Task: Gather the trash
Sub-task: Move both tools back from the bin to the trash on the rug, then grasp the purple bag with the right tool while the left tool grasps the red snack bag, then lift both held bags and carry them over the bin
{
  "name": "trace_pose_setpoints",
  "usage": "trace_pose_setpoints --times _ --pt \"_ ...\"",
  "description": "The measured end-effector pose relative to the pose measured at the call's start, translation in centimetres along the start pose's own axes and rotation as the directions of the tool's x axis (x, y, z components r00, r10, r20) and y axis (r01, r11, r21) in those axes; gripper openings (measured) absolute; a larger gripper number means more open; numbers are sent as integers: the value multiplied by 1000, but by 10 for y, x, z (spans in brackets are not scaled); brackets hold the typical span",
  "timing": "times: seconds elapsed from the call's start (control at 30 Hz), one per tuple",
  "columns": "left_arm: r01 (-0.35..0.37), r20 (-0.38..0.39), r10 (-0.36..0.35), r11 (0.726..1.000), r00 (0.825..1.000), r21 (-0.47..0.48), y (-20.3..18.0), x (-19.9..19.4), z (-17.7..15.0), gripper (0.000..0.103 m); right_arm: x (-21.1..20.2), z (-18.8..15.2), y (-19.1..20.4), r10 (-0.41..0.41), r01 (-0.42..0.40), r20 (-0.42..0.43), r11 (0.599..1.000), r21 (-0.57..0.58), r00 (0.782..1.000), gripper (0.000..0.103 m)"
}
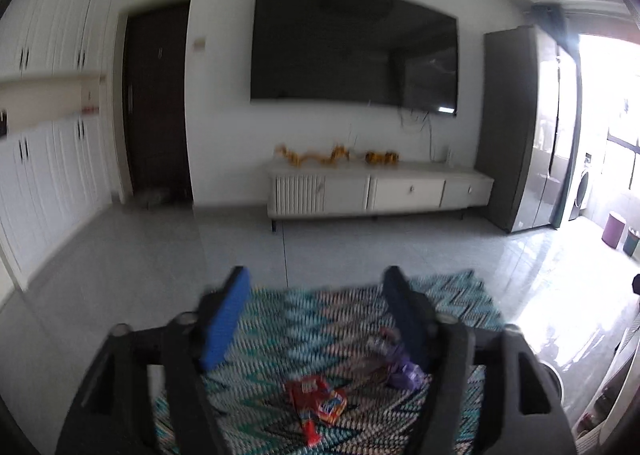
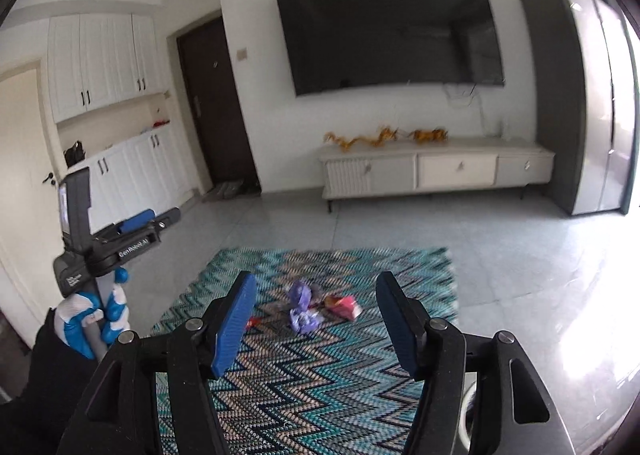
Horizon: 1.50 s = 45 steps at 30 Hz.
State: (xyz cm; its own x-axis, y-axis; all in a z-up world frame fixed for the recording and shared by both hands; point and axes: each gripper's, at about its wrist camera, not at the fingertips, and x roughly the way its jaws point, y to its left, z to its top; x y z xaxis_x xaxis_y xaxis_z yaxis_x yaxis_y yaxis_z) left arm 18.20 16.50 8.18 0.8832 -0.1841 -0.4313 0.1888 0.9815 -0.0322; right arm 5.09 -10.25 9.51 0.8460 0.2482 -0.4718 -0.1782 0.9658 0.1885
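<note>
Trash lies on a zigzag teal rug [image 1: 280, 319] [image 2: 320, 375]. In the left wrist view a red snack wrapper [image 1: 316, 407] lies below my open, empty left gripper [image 1: 318, 287], with a crumpled purple wrapper [image 1: 406, 369] beside the right finger. In the right wrist view the purple wrappers [image 2: 302, 305] and a red wrapper [image 2: 342, 305] lie ahead of my open, empty right gripper [image 2: 316, 291], which is held above the rug. The left gripper [image 2: 148, 223] shows at the left of that view, held in a blue-and-white gloved hand [image 2: 92, 315].
A white TV cabinet [image 2: 436, 171] with orange decorations stands under a wall-mounted TV [image 2: 392, 31]. A dark door [image 2: 216, 107] and white cupboards [image 2: 104, 63] are at the left. A grey fridge [image 1: 524, 127] stands at the right. Tiled floor [image 2: 500, 255] surrounds the rug.
</note>
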Motion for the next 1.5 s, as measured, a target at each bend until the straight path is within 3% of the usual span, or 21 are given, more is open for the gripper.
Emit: trace_pose_setpoints --times 0.17,0.3,0.57,0.73,0.77,1.0,1.1,1.17,1.33,1.5 --pt "45 -147 -49 998 988 -32 13 64 -59 71 86 -27 -6 37 -37 -136 999 5 990 61" --pt "41 -227 -54 997 972 -64 18 101 -94 72 150 -47 -6 71 -76 -224 997 -13 972 65" --pt "18 -308 -37 998 951 -65 23 139 -123 74 253 -69 14 101 -128 -317 990 -67 943 69" --pt "25 -340 -41 998 940 -50 20 146 -131 73 284 -80 10 82 -110 -367 992 -56 927 66" --pt "22 -341 -37 999 939 -47 18 146 -131 73 284 -83 8 82 -109 -369 993 -54 926 51" --pt "26 -356 -41 999 934 -45 12 137 -134 65 253 -93 -2 95 -121 -376 992 -46 922 40" --pt "38 -356 -59 997 932 -66 11 128 -137 56 231 -101 -8 99 -118 -374 993 -30 922 39" --pt "48 -361 -74 996 930 -82 12 124 -139 40 215 -107 -10 99 -114 -373 993 -18 922 39" --pt "78 -348 -121 988 930 -135 14 107 -140 32 181 -115 -12 112 -114 -357 993 14 927 39" --pt "99 -314 -132 988 940 -121 4 81 -134 30 145 -120 -11 126 -119 -329 992 42 936 39"
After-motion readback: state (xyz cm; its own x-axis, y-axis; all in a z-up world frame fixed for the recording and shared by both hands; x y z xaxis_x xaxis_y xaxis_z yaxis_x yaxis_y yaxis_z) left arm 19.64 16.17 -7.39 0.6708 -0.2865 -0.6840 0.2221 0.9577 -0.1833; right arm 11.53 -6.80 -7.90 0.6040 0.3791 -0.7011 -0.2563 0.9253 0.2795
